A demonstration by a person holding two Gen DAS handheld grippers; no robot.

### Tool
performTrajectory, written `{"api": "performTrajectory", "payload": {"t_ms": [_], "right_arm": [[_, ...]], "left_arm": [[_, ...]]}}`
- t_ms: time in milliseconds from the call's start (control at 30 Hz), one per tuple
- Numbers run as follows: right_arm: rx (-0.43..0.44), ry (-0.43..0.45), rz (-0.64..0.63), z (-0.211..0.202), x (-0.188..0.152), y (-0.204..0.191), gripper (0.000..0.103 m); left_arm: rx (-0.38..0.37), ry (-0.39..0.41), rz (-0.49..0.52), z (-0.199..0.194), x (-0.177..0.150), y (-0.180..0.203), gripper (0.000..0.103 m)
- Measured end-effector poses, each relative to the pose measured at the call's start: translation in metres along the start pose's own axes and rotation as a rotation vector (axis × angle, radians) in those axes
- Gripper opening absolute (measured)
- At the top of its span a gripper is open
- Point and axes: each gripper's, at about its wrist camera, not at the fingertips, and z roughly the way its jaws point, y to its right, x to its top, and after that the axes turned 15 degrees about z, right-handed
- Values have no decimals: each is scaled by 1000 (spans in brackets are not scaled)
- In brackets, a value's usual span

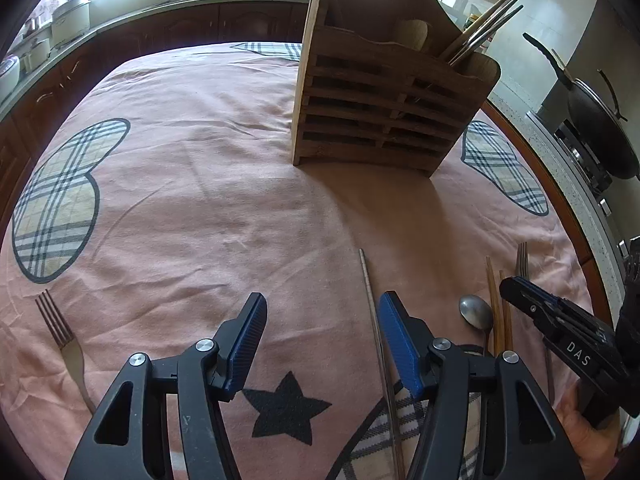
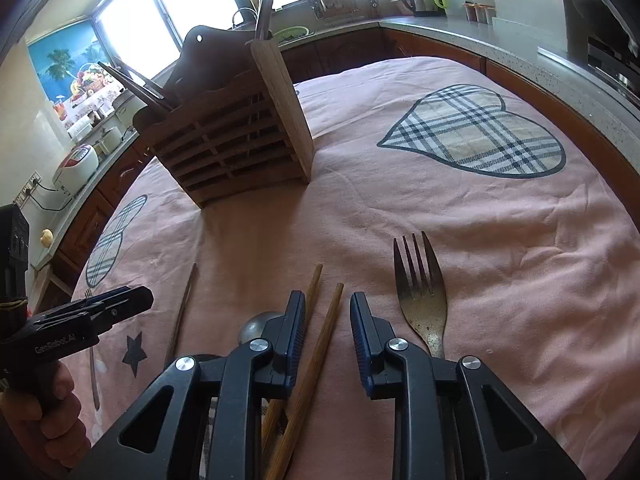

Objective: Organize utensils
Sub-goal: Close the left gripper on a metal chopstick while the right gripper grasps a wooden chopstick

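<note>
A wooden utensil holder (image 1: 380, 120) (image 2: 232, 140) stands on the pink tablecloth (image 1: 180, 200) with chopsticks sticking out of it. My left gripper (image 1: 322, 308) is open low over the cloth; a thin metal chopstick (image 1: 372, 312) lies between its fingers, close to the right one. My right gripper (image 2: 327, 308) is open, narrowly, astride one of two wooden chopsticks (image 2: 326, 332), with gaps on both sides. Beside it lie a spoon (image 2: 256, 324) (image 1: 475, 312) on its left and a fork (image 2: 420, 296) on its right. Another fork (image 1: 60, 328) lies far left.
The round table's edge curves close to a stone counter with a black wok (image 1: 600, 128) on the stove. A rice cooker (image 2: 76, 168) and kitchenware line the far counter under the windows. A hand (image 2: 52, 412) holds the left gripper's handle.
</note>
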Motion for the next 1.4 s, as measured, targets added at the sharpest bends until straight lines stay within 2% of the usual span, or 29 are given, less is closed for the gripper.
{"api": "performTrajectory", "payload": {"t_ms": [167,400,467,567,633,833,1067,1400], "right_arm": [[-27,-14,-21,11,0,3,17],[-32,-15,-53,13,1,0,16],[-33,-13,-58,15,2,-1,15],[-50,-3,-74,15,1,-2,11],[-46,-3,-68,14,2,-1,10],[23,-23,-7,7,4,4,7],[97,16,0,-23,8,-5,5],[155,84,-30,-61,9,-26,5]], "left_arm": [[3,-32,14,27,10,5,57],[82,-37,130,44,21,29,57],[125,-38,174,47,21,38,52],[119,-29,186,48,21,44,35],[109,-31,179,49,23,44,7],[30,-31,96,35,19,27,6],[-37,52,34,-14,7,10,5],[-65,162,-2,-89,-20,-5,4]]}}
